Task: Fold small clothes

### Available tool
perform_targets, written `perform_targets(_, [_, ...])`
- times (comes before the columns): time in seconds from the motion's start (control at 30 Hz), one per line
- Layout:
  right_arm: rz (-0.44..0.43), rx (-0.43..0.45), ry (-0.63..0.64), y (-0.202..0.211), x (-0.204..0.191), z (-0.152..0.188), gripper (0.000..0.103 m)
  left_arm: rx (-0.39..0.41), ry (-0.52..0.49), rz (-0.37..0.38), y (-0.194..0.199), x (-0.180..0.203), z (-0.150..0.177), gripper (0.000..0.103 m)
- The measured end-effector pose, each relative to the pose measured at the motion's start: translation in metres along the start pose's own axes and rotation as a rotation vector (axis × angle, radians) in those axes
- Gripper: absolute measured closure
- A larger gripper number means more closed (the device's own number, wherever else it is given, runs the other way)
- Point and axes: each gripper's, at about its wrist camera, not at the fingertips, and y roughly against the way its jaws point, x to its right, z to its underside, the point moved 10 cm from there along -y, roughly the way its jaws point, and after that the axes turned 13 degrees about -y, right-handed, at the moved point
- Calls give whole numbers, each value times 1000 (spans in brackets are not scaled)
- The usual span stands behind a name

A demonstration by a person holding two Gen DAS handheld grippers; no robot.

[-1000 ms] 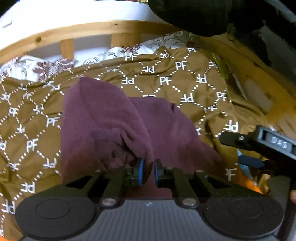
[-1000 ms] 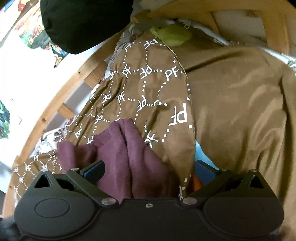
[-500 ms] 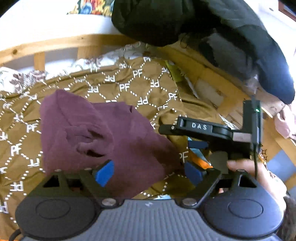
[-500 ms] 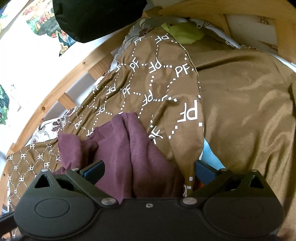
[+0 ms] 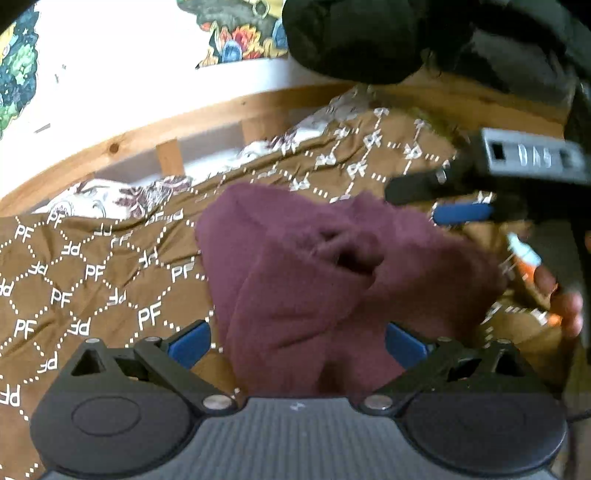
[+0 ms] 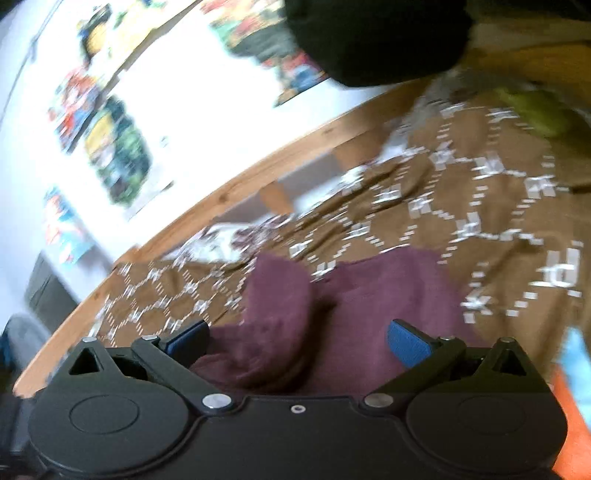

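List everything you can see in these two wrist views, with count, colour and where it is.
Garment: one, maroon, bunched on the bedspread, lying between both sets of open jaws.
Bedspread: one, brown with white PF lettering, covering the bed.
Floral sheet: one, white and maroon, at the bedspread's far edge.
Bed rail: one, light wood, behind the bed.
Posters: several, multicoloured, on the white wall.
Dark fabric: black, hanging at top.
Left gripper: black, blue pads, open.
Right gripper: black, blue pads, open.
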Motion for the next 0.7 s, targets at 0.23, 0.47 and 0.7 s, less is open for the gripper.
perform_targets(0.23, [-85, -78, -126, -59, 3, -11, 1, -16, 10, -12, -21, -2, 11, 5])
perform_targets(0.47, [-18, -132, -130, -110, 18, -7, 24, -12, -34, -40, -19, 3, 15, 33])
perform_targets(0.7, [-5, -144, -42, -113, 9, 4, 70, -10, -63, -46, -21, 8, 16, 75])
